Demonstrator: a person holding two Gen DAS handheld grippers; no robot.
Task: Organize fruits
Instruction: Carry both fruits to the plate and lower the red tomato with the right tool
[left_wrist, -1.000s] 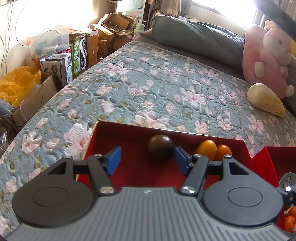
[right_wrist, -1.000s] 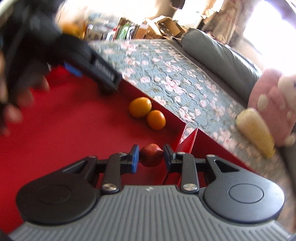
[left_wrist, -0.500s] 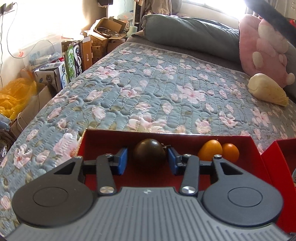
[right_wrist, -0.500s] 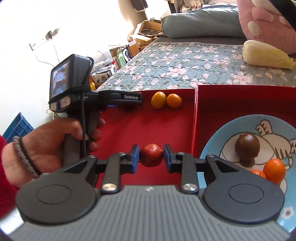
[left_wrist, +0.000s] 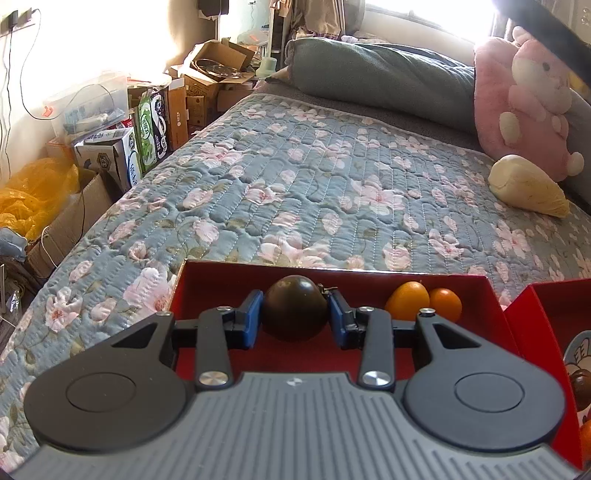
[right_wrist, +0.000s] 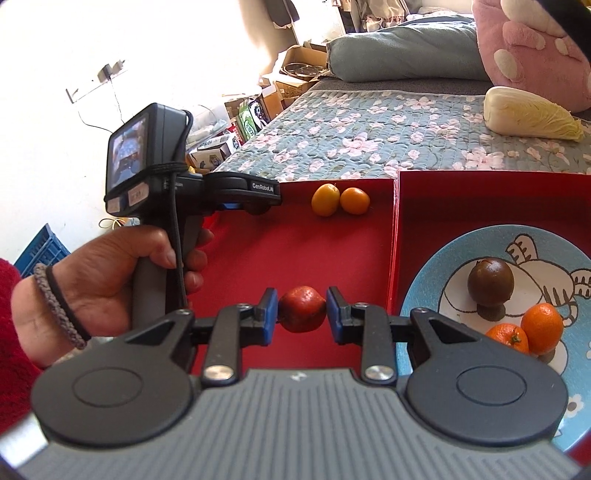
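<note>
Right now your left gripper (left_wrist: 295, 315) is closing on the dark brown fruit (left_wrist: 294, 308), blue pads touching both its sides, low inside the left red box (left_wrist: 218, 280). Same box holds two small orange fruits (left_wrist: 423, 301) touching each other against the far wall, right of the dark one. From the right wrist view your left hand (right_wrist: 110, 284) grips that tool's handle over the box's near left part.

Your right gripper (right_wrist: 302, 310) is clamped on a small red fruit (right_wrist: 302, 309), held above the left red box floor, near the divider with the right red box (right_wrist: 480, 195).

Right red box holds a blue cartoon plate (right_wrist: 443, 266). On it: another dark brown fruit (right_wrist: 490, 281) and two mandarins (right_wrist: 526, 330) touching, just below it in frame.

Both boxes sit side by side on the floral quilt (left_wrist: 314, 177). Cabbage (left_wrist: 526, 190) lies on the quilt well beyond, beside a pink plush (left_wrist: 524, 107).
</note>
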